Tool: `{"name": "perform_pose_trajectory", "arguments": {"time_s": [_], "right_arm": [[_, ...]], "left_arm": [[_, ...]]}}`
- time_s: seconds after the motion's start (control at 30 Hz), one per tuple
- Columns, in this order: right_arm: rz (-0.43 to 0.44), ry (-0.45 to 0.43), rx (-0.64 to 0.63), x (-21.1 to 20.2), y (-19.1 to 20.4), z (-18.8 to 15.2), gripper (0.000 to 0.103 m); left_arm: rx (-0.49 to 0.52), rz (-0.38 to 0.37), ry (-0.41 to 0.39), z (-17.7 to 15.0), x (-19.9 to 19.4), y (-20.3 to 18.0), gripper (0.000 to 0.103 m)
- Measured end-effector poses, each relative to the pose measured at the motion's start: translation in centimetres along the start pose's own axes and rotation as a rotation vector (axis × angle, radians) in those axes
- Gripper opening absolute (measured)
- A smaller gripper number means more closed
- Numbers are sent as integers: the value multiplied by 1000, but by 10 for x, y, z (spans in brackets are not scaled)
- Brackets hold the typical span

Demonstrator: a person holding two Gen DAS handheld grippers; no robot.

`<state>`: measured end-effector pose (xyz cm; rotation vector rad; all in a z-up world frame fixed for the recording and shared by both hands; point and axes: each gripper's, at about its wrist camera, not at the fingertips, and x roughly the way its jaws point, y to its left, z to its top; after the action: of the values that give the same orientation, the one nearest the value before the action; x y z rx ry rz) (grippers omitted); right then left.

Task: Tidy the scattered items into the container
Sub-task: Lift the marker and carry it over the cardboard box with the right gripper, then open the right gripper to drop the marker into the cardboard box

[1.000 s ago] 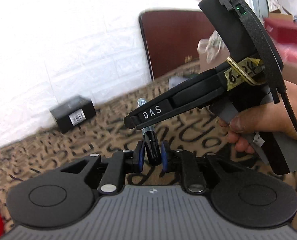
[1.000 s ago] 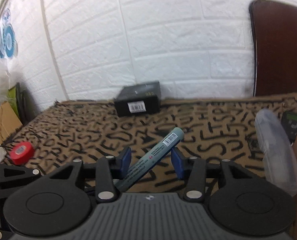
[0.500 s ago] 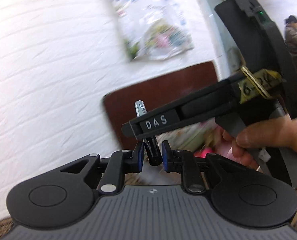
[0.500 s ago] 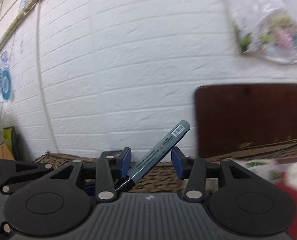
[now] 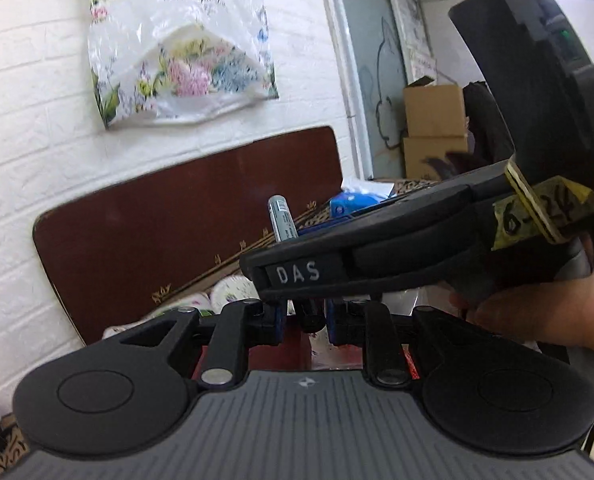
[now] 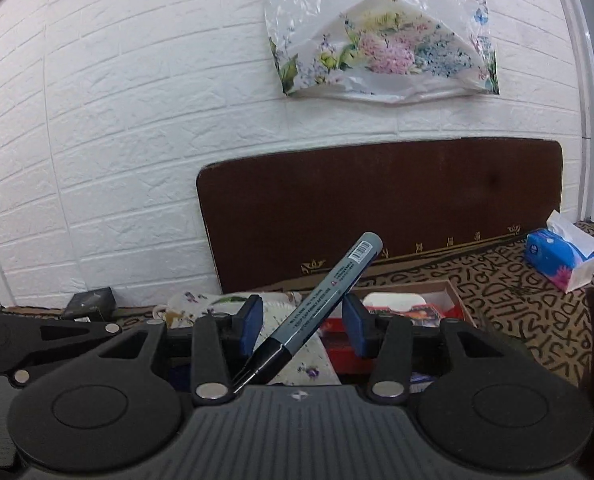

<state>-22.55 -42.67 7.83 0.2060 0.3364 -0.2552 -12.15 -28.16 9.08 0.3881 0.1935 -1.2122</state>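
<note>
Both claws are meeting on one marker (image 6: pixel 329 300): left gripper (image 5: pixel 301 316) is clenching its black cap, right gripper (image 6: pixel 303 322) is standing released around the barrel, prob. for handover above the container (image 6: pixel 455 294).

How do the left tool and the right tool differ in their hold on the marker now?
The left tool is shut on the marker at its black cap; the right tool is open, pads wide apart around the grey barrel. The right tool crosses above the left tool. Both have blue pads.
</note>
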Motion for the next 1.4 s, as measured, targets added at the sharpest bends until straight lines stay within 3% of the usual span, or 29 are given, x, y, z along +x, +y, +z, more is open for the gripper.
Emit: {"name": "perform_pose_trajectory", "arguments": {"time_s": [0.1,0.17,0.53,0.67,0.83,0.9,1.07,1.4], "right_arm": [[0,0,26,4,-5,-7,47],[-5,-5,33,4,-7,-7,55],[-29,7,29,-4,-7,-20,77],[-36,-10,22,-10,0,-22,94],[-67,-35,25,-20,7,-23,103],[-84,-54,24,-27,10,-23,103],[-104,-76,4,-42,21,-22,103],[-128,-121,68,-85,34,-38,103]], "left_arm": [[6,20,8,0,-1,-3,21],[0,32,4,0,-6,-6,23],[-25,96,9,-4,-14,-11,47],[-47,127,31,-7,-19,-13,54],[-93,166,57,-11,-31,-15,64],[-125,182,68,-11,-35,-13,72],[-192,223,95,-8,-38,-7,80],[-337,289,92,-27,-93,-5,100]]}}
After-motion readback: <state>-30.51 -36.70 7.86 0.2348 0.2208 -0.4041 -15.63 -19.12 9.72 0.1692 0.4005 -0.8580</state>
